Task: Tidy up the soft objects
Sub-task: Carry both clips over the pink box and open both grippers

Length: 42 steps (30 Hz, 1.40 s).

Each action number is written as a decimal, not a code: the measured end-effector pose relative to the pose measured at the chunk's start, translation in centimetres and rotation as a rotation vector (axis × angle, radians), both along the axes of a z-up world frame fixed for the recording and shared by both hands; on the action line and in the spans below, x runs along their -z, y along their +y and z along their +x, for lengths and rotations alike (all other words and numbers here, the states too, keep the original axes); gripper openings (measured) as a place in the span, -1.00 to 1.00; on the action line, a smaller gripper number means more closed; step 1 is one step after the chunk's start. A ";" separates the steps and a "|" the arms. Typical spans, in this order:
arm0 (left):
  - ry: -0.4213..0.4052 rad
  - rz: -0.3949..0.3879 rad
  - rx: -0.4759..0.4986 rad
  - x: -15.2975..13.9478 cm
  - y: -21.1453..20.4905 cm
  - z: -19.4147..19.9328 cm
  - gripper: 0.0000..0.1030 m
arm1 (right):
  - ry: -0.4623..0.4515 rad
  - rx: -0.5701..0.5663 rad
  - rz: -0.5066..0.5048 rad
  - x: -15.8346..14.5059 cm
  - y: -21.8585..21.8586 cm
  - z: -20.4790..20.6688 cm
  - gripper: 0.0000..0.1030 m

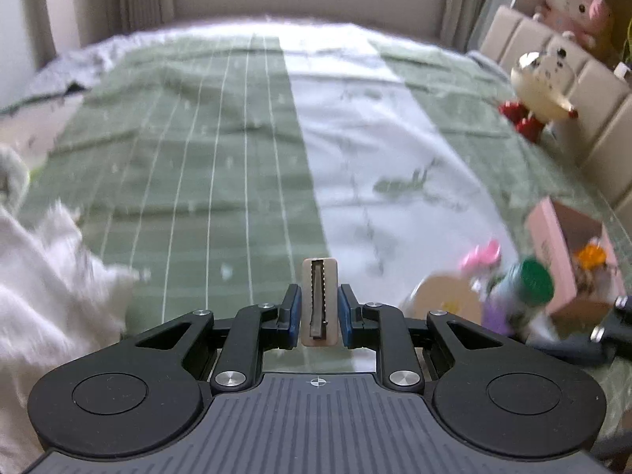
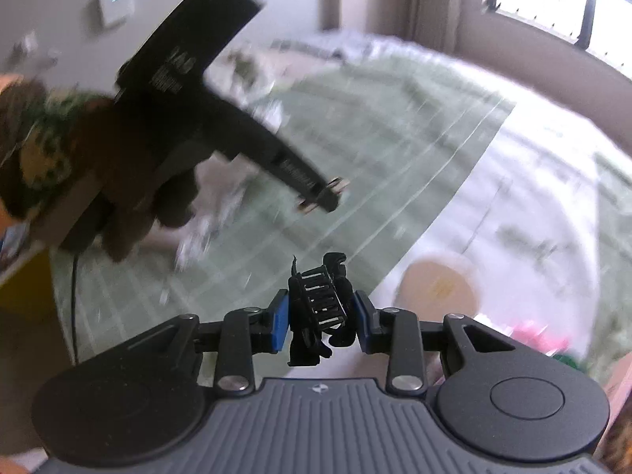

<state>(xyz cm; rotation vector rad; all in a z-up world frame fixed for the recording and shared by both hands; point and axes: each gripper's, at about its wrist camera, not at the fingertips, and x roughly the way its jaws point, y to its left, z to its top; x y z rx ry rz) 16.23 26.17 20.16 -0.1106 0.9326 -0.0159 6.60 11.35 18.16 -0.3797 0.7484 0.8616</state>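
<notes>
Left gripper pinches a beige clip above the bed; thin hold, may twist out. Right gripper clamps a black claw clip; off-centre, could slip. Pink box far right.

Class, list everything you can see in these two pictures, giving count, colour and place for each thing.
Bed cover: one, green and white, across the bed.
Plush toys: two, cream and pink, by the headboard at right.
Box: one, pink, open, lower right on the bed.
White fabric: one, at left.
Beige clip: one, in the left gripper.
Black claw clip: one, in the right gripper.
Person's hand: one, holding the other gripper, at left in the right wrist view.
</notes>
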 end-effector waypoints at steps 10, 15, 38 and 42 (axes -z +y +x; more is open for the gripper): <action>0.028 -0.166 0.253 -1.6 -16.2 4.3 -0.56 | -0.142 0.355 -0.048 -4.4 -14.0 5.9 -0.36; 0.082 -0.259 0.363 1.2 -25.1 5.1 -0.56 | -0.090 0.565 -0.103 -2.8 -23.7 6.9 -0.36; 0.132 -0.454 0.451 7.4 -37.9 9.3 -0.55 | 0.042 0.797 0.018 3.7 -37.3 6.5 -0.35; 0.111 -0.432 0.487 8.2 -38.5 10.6 -0.56 | -0.023 0.822 -0.009 4.0 -36.4 7.6 0.12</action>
